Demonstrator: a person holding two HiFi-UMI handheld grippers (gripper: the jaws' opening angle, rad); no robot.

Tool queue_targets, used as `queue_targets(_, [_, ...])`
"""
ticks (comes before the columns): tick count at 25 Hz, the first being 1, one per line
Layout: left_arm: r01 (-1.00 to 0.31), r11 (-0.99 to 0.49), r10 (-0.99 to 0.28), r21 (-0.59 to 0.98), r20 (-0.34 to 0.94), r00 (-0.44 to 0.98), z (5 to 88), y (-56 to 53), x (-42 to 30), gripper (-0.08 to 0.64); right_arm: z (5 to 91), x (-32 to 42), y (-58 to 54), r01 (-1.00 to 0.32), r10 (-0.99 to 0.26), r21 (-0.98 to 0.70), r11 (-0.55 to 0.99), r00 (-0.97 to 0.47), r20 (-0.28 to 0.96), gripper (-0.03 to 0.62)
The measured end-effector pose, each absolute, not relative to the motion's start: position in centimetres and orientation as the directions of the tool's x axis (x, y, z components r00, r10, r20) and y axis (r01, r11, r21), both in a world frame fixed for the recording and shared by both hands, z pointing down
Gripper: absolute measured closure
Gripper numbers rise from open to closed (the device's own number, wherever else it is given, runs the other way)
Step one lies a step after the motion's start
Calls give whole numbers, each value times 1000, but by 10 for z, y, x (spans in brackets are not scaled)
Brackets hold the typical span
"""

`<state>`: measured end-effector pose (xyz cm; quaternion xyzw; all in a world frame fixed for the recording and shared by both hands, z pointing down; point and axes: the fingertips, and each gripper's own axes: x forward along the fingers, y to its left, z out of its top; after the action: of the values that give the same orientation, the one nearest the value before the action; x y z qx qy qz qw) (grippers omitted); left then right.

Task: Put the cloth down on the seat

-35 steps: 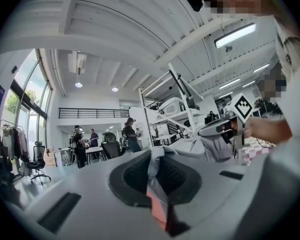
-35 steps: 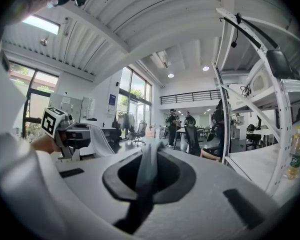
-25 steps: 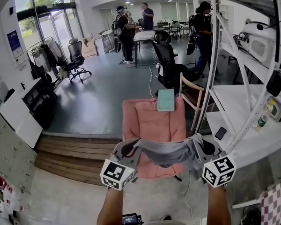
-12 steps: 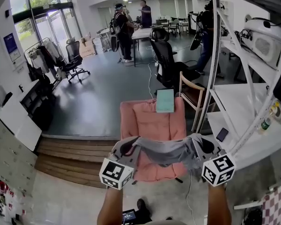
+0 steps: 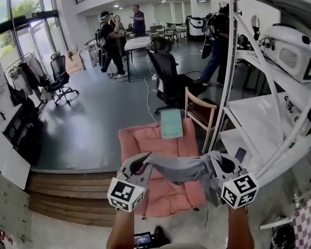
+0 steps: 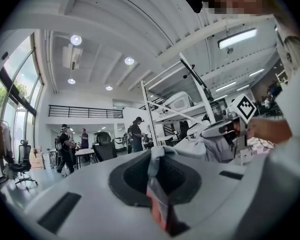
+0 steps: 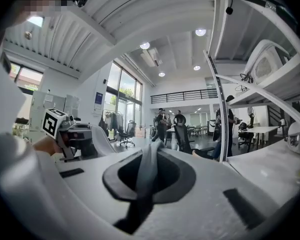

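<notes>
A grey cloth (image 5: pixel 182 168) hangs stretched between my two grippers, above the front of a pink cushioned seat (image 5: pixel 160 191). My left gripper (image 5: pixel 140 162) is shut on the cloth's left end, and a fold of grey fabric (image 6: pixel 155 159) pokes up between its jaws in the left gripper view. My right gripper (image 5: pixel 221 163) is shut on the right end, where a strip of the cloth (image 7: pixel 147 171) runs through its jaws. A pale green book (image 5: pixel 171 123) rests on top of the seat's backrest. Both of the person's forearms show at the bottom of the head view.
A wooden chair (image 5: pixel 201 114) and a black office chair (image 5: pixel 166 74) stand behind the seat. White metal shelving (image 5: pixel 249 118) rises at the right. A wooden step (image 5: pixel 67 191) lies to the left. Several people stand by tables at the back.
The view has shifted: the seat and cloth now sit lower and more to the left, and the room behind has swung. Both grippers still hold the cloth stretched between them.
</notes>
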<state>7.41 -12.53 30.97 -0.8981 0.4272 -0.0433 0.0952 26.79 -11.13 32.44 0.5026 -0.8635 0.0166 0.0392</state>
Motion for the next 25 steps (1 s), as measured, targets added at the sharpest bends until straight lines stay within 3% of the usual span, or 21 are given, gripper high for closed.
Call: queue_targets(25, [-739,-642,-753,-203,-17,658,313,-257,-56,548,320,149,-243,-898,-896,29,440,-437,78,588])
